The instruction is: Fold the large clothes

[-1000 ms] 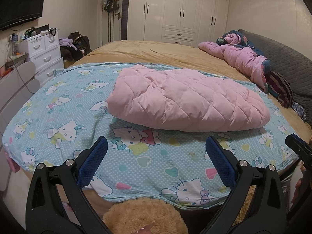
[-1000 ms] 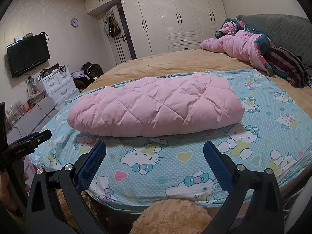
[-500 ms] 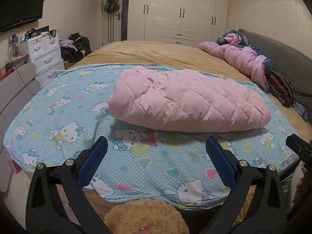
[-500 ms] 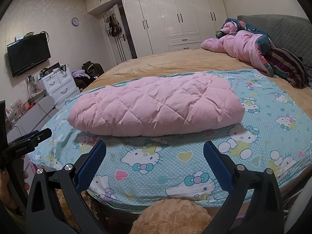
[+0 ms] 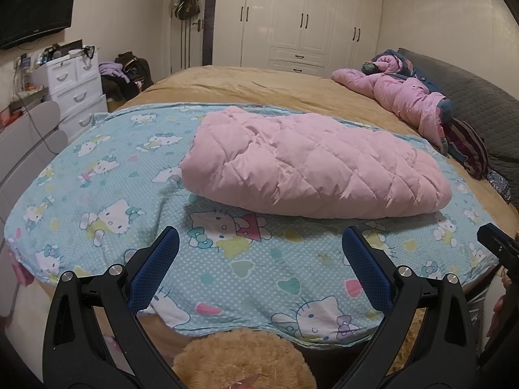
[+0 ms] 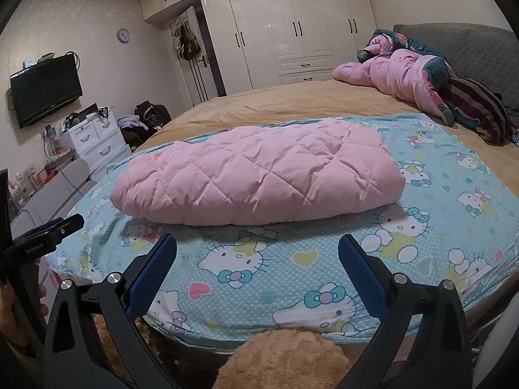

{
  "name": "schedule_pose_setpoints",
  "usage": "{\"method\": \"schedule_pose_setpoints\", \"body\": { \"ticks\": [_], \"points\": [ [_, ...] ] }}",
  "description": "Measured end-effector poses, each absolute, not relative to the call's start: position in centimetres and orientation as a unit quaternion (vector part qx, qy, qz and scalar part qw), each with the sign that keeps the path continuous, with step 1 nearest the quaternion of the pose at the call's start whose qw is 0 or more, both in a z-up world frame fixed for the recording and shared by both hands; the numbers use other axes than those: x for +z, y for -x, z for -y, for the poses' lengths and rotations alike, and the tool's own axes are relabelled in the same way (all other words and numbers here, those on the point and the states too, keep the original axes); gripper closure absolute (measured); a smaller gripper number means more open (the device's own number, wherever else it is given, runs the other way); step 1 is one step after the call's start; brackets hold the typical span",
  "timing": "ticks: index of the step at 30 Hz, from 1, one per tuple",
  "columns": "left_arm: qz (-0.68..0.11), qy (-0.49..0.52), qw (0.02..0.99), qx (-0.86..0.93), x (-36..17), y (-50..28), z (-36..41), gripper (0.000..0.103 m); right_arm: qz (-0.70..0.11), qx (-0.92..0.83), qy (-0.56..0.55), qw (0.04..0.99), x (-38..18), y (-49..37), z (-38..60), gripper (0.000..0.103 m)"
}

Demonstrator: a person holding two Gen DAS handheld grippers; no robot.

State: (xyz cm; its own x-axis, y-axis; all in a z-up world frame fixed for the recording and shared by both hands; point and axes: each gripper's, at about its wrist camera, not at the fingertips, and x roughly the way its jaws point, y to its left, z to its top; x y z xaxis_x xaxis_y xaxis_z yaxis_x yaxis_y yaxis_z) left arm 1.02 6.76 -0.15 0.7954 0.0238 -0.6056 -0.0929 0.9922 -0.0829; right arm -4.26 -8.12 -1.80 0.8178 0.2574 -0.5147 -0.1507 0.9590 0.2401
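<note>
Step in hand: by my reading, a pause between folds; the pink quilted coat (image 5: 311,165) lies already doubled into a long, puffy bundle, and neither tool touches it.
Left gripper (image 5: 259,269): jaws spread wide and empty, held low at the near edge of the bed, short of the bundle.
Right gripper (image 6: 258,274): likewise wide apart, nothing between the blue pads, hovering over the cartoon-cat sheet (image 6: 292,275).
Where the coat is: in the middle of the blue sheet, lengthwise across the bed, its rounded ends pointing left and right.
Next move: probably one more fold, end over end; that calls for each gripper to reach forward and pinch a thick end, or for the bundle to be left as finished. I cannot tell which.
Materials: the coat is soft, diamond-stitched, air-filled padding with a faint sheen; it will spring back and slip unless pressed flat.
Sheet: thin printed cotton, dotted, slightly rumpled, laid over a tan blanket (image 5: 259,84).
Nearby: a fluffy tan plush thing (image 6: 285,359) below the jaws; another pink quilt (image 5: 402,97) heaped by the headboard.
</note>
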Motion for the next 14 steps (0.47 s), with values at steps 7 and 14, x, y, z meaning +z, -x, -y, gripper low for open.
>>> {"method": "schedule_pose_setpoints", "body": {
  "ticks": [7,14],
  "points": [
    [-0.337,0.091,0.936,0.053,-2.0,-1.7,-10.5,0.009,-0.287,0.050,-0.144,0.946,-3.2,4.7,13.3,0.004],
    [-0.357,0.121,0.904,0.204,-4.1,-6.2,-25.4,0.009,-0.295,-0.186,-0.217,0.912,-7.3,8.2,30.1,0.004]
  ]
}}
